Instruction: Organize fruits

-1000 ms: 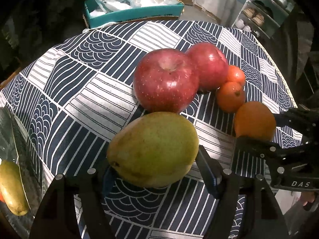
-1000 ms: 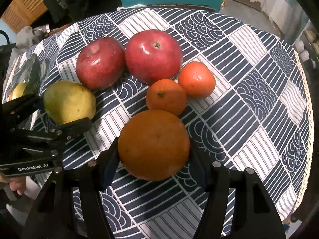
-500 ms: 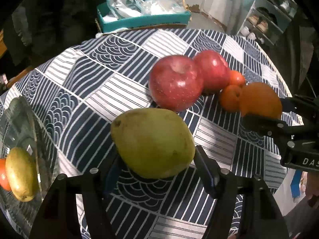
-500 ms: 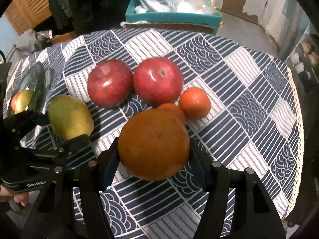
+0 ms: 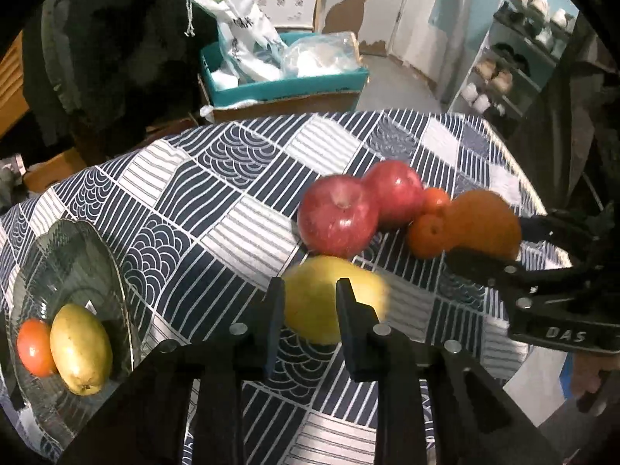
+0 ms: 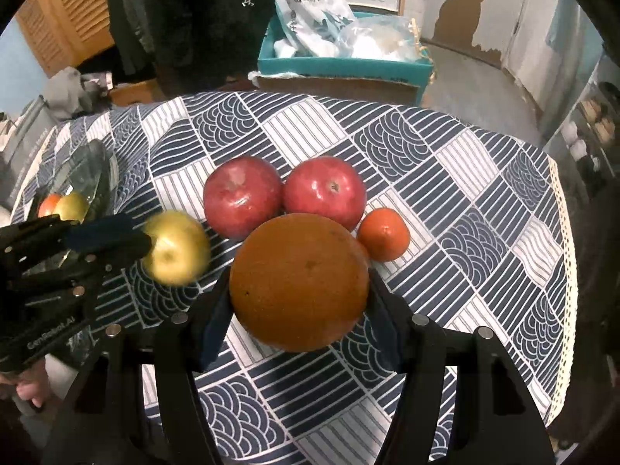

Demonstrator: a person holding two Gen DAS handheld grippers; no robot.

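Two grippers point(image 5: 310, 285) point(image 6: 299, 286) over a patterned cloth point(image 6: 465, 201), sorting fruit toward a glass bowl point(image 5: 116, 271).

Far left of the left wrist view: bowl, already holding a yellow-green fruit point(image 5: 81, 348) and a small red-orange one point(image 5: 35, 341).

Lower centre of the same view: left gripper, fingers drawn almost together with only a narrow slot between them, gripping nothing. Beyond its tips, a pear point(image 5: 333, 302), motion-blurred, wider than the slot and so judged free of the grip; whether resting on the cloth or falling cannot be told.

Centre: two red apples point(image 6: 242, 197) point(image 6: 323, 192), touching side by side; just right of them, two tangerines point(image 5: 424, 234) point(image 6: 383, 234).

Right: orange point(image 6: 298, 255), clamped at its widest part by the right gripper, both pads against the peel, clear of the cloth.

For the step in hand: reopen the left fingers wider than the pear, straddle its thick middle, close gently, then carry leftward and lower into the bowl beside the fruit there. Keep the orange level and wait, to avoid crowding both tools over the bowl.
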